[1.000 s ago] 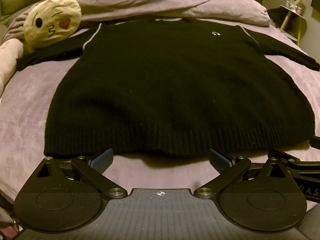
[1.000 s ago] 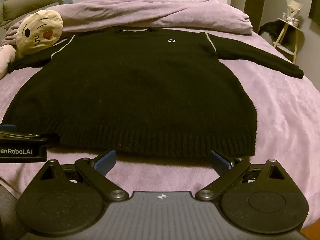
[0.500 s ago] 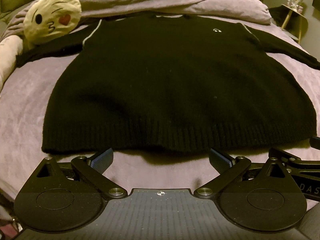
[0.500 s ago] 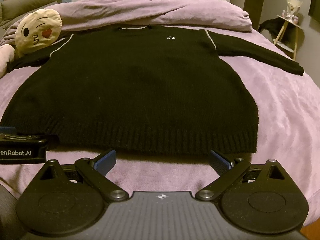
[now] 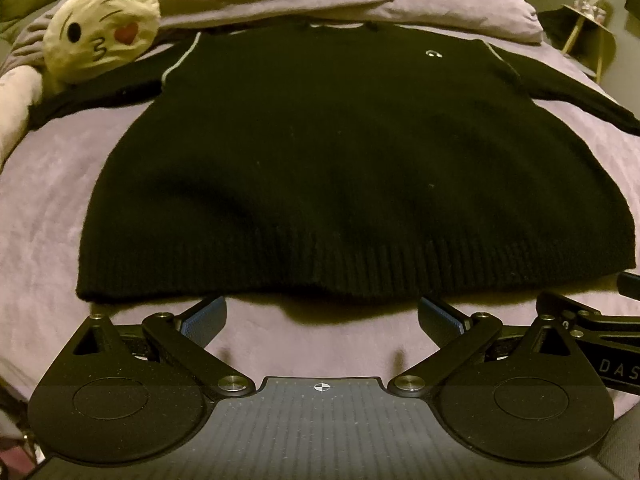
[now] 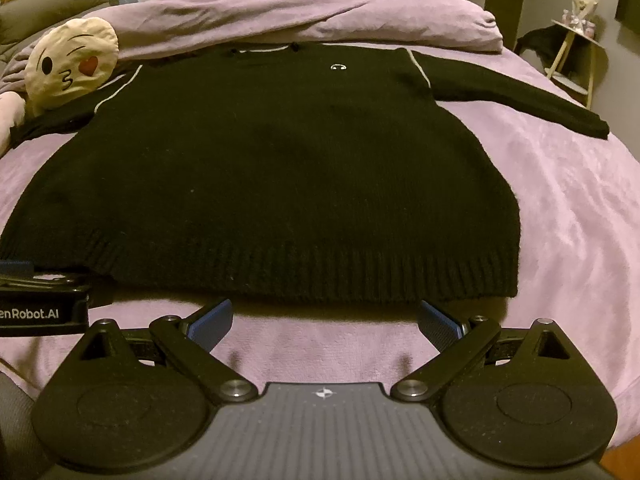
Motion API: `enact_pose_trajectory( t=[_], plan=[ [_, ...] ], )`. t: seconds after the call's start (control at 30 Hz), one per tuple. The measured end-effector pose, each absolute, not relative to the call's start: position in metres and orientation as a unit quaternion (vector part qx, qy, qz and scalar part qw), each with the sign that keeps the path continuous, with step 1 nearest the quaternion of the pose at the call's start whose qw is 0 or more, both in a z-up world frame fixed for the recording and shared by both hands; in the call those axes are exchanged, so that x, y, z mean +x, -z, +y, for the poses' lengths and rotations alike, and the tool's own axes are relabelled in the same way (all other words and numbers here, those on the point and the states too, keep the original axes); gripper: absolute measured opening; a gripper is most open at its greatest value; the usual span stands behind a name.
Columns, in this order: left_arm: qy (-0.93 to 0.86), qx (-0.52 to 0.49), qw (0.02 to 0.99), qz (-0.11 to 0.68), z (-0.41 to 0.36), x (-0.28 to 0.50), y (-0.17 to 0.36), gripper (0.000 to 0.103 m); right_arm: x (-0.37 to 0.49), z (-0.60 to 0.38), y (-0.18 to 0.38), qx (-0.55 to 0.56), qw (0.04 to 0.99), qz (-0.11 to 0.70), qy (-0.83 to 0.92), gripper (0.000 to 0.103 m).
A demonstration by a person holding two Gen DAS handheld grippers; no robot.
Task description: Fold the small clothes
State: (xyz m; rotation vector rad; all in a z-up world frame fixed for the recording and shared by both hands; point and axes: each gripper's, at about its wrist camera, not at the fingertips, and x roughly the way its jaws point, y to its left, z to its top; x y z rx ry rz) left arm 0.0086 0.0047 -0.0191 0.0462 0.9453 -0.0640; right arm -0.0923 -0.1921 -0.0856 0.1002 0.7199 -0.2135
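Note:
A black knit sweater (image 5: 320, 168) lies flat and face up on a purple bed, sleeves spread out to both sides; it also shows in the right wrist view (image 6: 272, 184). My left gripper (image 5: 322, 316) is open and empty, its blue pads just short of the ribbed hem, towards the hem's left half. My right gripper (image 6: 326, 318) is open and empty, just short of the hem's right half. Each gripper's body shows at the edge of the other's view.
A yellow kissing-face cushion (image 5: 102, 34) sits at the back left on the left sleeve. A bunched purple duvet (image 6: 304, 12) lies past the collar. A small side table (image 6: 576, 56) stands right of the bed. The purple bedspread (image 6: 568, 208) surrounds the sweater.
Both grippers have crept forward to the hem, so the sweater looks slightly larger. Both stayed open.

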Motion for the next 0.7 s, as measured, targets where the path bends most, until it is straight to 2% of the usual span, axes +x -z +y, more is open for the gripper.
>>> enact_pose_trajectory(
  t=[0.47,0.7],
  plan=[
    [0.031,0.021,0.885,0.465,0.004,0.013,0.030,0.103,-0.079,-0.199,0.102,0.040,0.925,0.361,0.114,0.099],
    [0.012,0.015,0.889,0.457,0.008,0.022,0.026,0.103,-0.068,-0.219,0.118,0.084,0.920,0.372,0.089,0.099]
  ],
)
